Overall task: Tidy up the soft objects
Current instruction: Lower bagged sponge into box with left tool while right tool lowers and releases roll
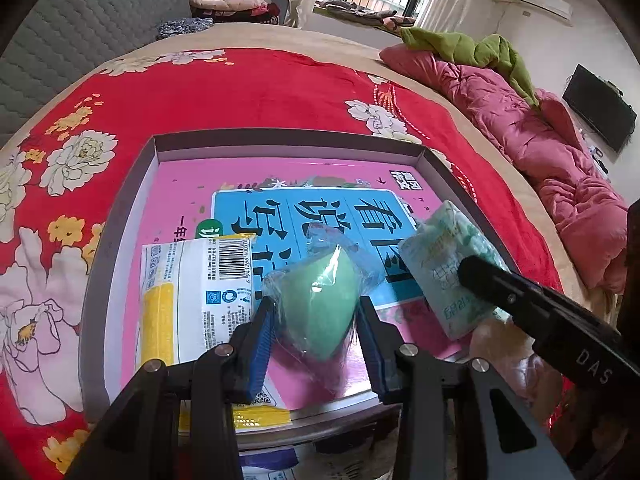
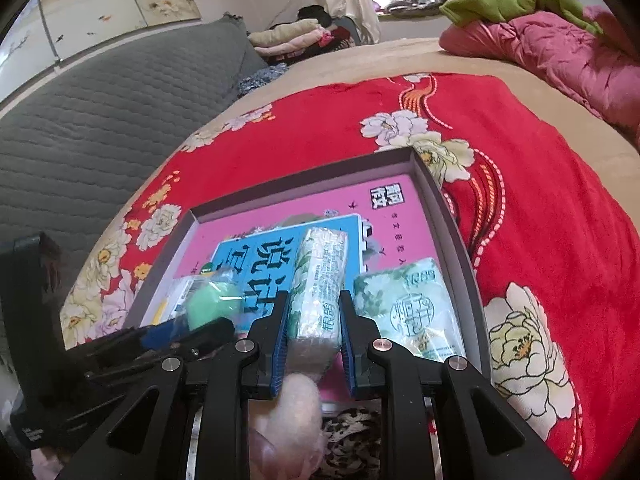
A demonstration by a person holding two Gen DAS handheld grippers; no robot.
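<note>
A grey-rimmed box point(image 1: 152, 160) with a pink book in its bottom lies on the red flowered bed. My left gripper point(image 1: 316, 316) is shut on a green sponge in clear wrap point(image 1: 320, 300) above the box's near part. A white-and-yellow pack point(image 1: 188, 292) lies in the box to its left. My right gripper point(image 2: 314, 316) is shut on a green-and-white tissue pack point(image 2: 320, 280), held on edge over the box; this pack also shows in the left wrist view point(image 1: 444, 264). A second tissue pack point(image 2: 408, 308) lies flat in the box to its right.
A pink quilt point(image 1: 540, 148) with a green cloth point(image 1: 472, 52) lies along the bed's right side. Folded clothes point(image 1: 228, 0) are stacked beyond the bed. A grey quilted headboard point(image 2: 100, 112) stands on the left. A fluffy pink item point(image 2: 296, 420) lies near the right gripper's base.
</note>
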